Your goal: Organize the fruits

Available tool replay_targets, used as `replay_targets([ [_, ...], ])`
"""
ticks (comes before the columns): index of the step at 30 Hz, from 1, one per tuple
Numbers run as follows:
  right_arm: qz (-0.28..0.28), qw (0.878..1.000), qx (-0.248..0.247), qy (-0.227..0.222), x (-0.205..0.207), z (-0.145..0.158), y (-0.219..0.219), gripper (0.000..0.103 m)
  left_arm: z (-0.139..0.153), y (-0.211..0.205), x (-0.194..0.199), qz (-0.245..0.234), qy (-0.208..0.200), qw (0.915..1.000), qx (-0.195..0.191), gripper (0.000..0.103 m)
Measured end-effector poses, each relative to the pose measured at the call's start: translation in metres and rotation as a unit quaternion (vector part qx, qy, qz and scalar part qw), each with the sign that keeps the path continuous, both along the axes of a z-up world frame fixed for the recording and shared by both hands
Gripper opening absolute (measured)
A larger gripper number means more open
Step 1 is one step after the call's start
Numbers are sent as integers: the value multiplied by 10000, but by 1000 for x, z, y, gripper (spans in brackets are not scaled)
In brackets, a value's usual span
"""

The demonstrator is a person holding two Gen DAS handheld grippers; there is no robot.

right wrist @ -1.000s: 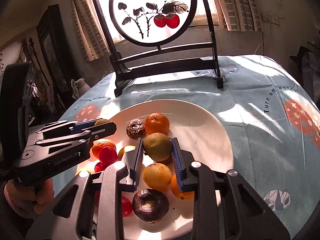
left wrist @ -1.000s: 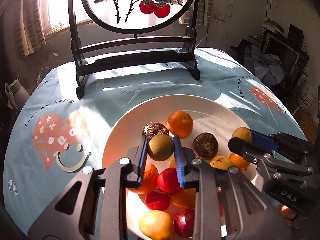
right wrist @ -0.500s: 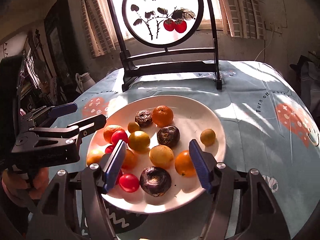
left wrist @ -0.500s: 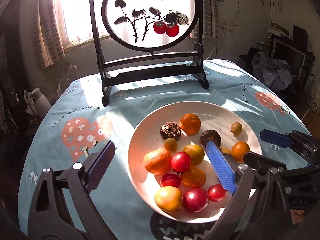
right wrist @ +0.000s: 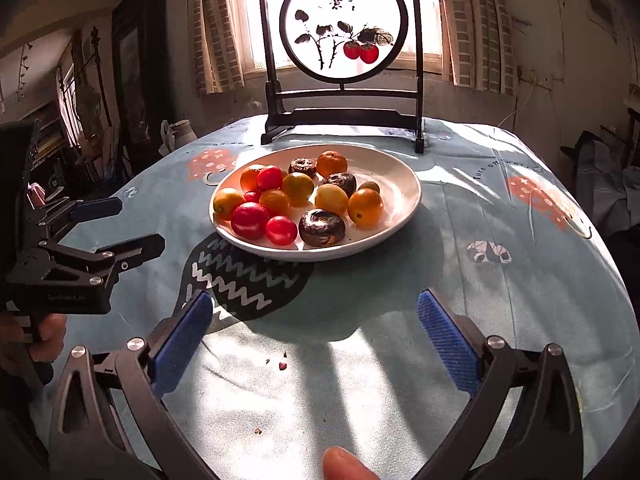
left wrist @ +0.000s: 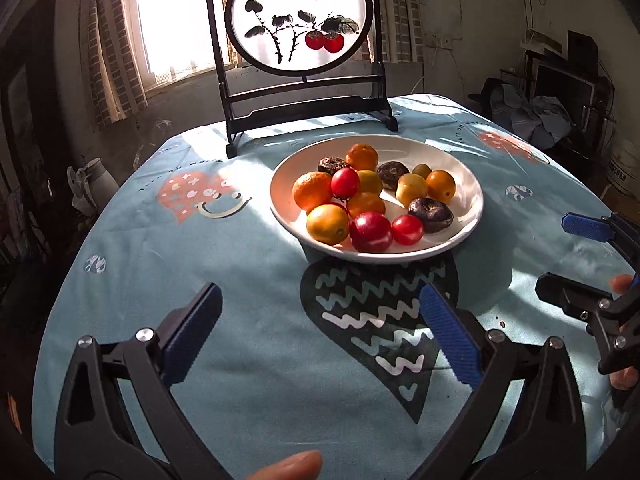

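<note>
On the round white plate (left wrist: 474, 200), mixed fruits (left wrist: 368, 196) sit piled (apparently organized); left gripper (left wrist: 320, 336) and right gripper (right wrist: 316, 340) hover spread wide, empty.

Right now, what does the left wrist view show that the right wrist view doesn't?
Only the left wrist view shows the left tongs from behind, open over the tablecloth. Only the right wrist view shows crumbs on the cloth between the open right tongs. Both show the white plate of fruit and the painted screen.

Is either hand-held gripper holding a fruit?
No: the left hand-held gripper and the right hand-held gripper are both open and empty.
</note>
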State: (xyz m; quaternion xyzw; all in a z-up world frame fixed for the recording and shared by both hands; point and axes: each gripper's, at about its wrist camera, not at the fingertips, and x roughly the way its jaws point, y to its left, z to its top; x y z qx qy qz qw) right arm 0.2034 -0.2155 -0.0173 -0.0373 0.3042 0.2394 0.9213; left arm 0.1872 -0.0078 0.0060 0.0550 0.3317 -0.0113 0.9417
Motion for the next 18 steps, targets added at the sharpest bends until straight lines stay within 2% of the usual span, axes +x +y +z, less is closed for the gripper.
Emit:
replay_targets([
  [6,22,10000,-63,-21,-6,-4,1,102,-9,0,-16,-29,5,10000,38,101],
  [18,90,9998,-189,-70,-8,-5,6,102,-9,0,-15,7,-2,10000,96,101],
])
